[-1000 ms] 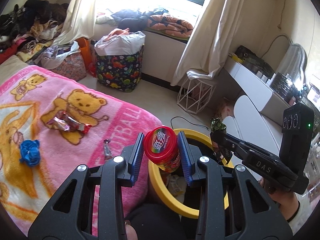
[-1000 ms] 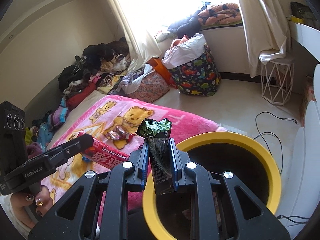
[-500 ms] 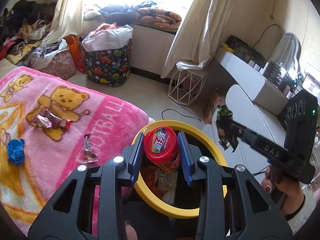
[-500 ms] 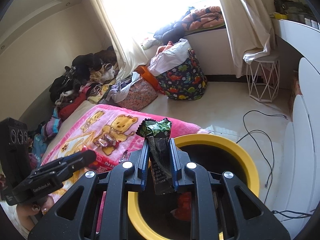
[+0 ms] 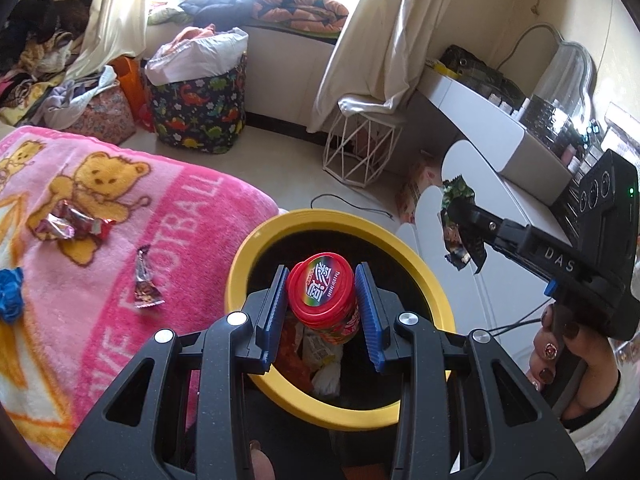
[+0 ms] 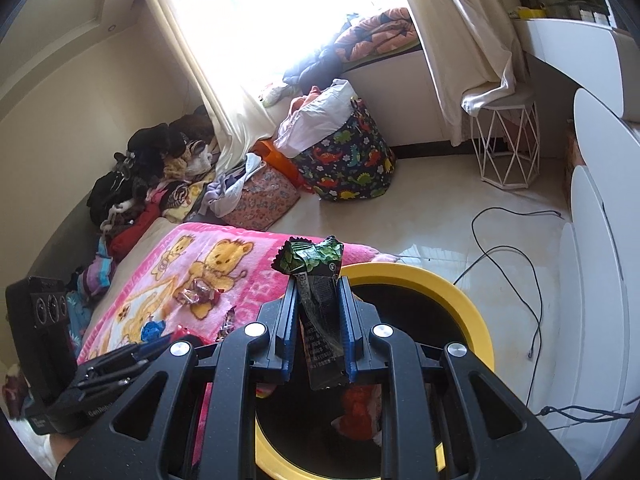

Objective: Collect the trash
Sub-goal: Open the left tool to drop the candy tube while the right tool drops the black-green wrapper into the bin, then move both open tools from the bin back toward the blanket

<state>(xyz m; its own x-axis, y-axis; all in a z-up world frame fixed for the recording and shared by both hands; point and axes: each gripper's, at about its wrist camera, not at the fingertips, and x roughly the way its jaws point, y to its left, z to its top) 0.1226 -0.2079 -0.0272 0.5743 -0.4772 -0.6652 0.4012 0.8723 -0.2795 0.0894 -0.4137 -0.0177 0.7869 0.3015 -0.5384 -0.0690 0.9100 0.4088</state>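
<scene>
While the left gripper (image 5: 322,312) hangs over the yellow-rimmed bin (image 5: 260,236), its blue fingers (image 5: 367,312) are clamped on a red-lidded snack can (image 5: 323,296) held directly above the bin's opening, where crumpled wrappers (image 5: 320,360) already lie. The right gripper (image 6: 318,328), to the right of the bin in the left view, has its fingers pressed together on a dark green wrapper (image 6: 316,280), which sits above the bin's near-left rim in its own view. Left of the bin lies the pink bear blanket (image 5: 100,280) on the bed, carrying a red foil wrapper (image 5: 74,222), a small twisted candy wrapper (image 5: 146,284) and a blue crumpled scrap (image 5: 10,288). Farther off stand a dinosaur-print basket (image 5: 200,116) stuffed with white cloth, a white wire stool (image 5: 362,148) and, at the right, a white desk (image 5: 492,128) crowded with small items; a black cable (image 6: 504,256) trails over the floor. Compared with a second ago, the can has travelled from the bin's left rim to over its middle, and the green wrapper has swung away to the right of the bin in the left view.
</scene>
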